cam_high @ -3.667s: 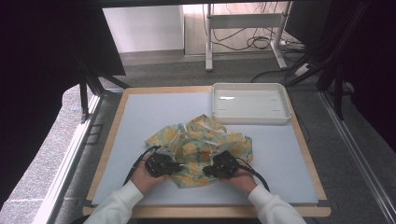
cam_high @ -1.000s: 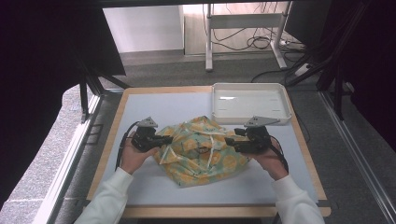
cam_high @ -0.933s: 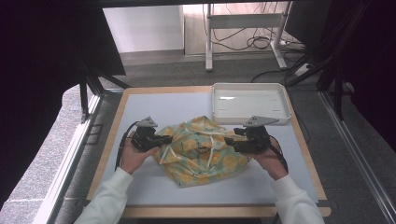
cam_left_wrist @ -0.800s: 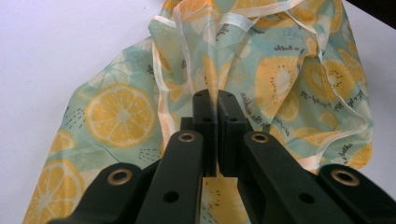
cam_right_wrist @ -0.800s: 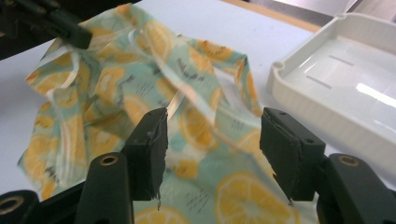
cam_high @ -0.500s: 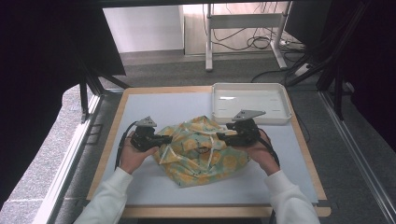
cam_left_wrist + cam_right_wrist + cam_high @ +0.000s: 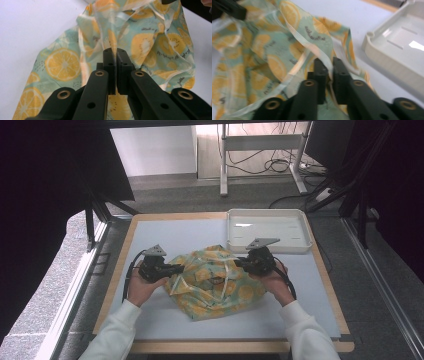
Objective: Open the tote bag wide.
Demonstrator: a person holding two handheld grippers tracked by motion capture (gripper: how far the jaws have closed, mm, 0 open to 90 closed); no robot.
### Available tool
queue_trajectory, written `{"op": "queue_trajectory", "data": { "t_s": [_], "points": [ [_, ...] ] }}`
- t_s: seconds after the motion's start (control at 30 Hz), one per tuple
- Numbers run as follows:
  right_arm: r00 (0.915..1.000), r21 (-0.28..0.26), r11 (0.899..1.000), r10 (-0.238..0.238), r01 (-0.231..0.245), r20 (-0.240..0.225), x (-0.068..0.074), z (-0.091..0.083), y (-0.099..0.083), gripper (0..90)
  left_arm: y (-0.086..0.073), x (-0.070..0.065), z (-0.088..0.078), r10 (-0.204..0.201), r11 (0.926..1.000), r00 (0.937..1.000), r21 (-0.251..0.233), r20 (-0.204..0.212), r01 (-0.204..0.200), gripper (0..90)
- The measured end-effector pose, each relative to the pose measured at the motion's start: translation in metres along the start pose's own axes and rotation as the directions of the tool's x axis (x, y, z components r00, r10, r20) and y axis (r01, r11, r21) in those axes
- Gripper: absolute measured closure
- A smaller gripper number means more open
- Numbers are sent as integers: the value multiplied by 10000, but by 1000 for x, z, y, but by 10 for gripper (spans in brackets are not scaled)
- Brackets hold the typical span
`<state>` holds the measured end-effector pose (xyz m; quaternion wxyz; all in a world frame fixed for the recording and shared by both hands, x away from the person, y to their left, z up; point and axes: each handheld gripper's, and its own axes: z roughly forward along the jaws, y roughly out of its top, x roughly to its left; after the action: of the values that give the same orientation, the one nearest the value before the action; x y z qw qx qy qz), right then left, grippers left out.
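Cloths: one lemon-print cloth (image 7: 216, 281), crumpled mid-table.
Trays: one white tray (image 7: 267, 230), far right corner.
Left gripper (image 7: 176, 269): clamped on cloth's left edge.
Right gripper (image 7: 239, 262): just closed onto cloth's right edge.
Free room: bare table (image 7: 170, 232) all round.

Open mat (image 7: 165, 232) lay left of and before the crumpled cloth (image 7: 217, 282) (mid-table), while the white tray (image 7: 267, 230) blocked the far-right corner.

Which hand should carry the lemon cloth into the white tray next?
Probably right: the right gripper, shut on the cloth, sits beside the tray; the left gripper grips the far edge.
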<state>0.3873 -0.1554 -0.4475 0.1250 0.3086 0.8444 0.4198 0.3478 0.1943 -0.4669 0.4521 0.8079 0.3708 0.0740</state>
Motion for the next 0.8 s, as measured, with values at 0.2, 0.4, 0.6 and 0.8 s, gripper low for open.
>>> {"op": "queue_trajectory", "data": {
  "t_s": [0.2,0.4,0.6,0.8],
  "points": [
    [9993,-497,9988,35,-54,-385,2,-12,1,887,1,-3,-8,-12,9996,9997,-270,255,19,888],
    [9962,-754,9971,-117,51,-869,13,-26,-7,886,-9,-9,-17,69,9996,9967,-266,805,-48,887],
    [9928,-914,9955,-365,261,-1142,27,-42,-18,886,-17,-16,-23,105,9996,9922,-279,1244,-71,886],
    [9900,-834,9960,-439,329,-1339,34,-46,-25,885,-19,-22,-20,251,9996,9901,-143,1380,-234,886]
  ]
}}
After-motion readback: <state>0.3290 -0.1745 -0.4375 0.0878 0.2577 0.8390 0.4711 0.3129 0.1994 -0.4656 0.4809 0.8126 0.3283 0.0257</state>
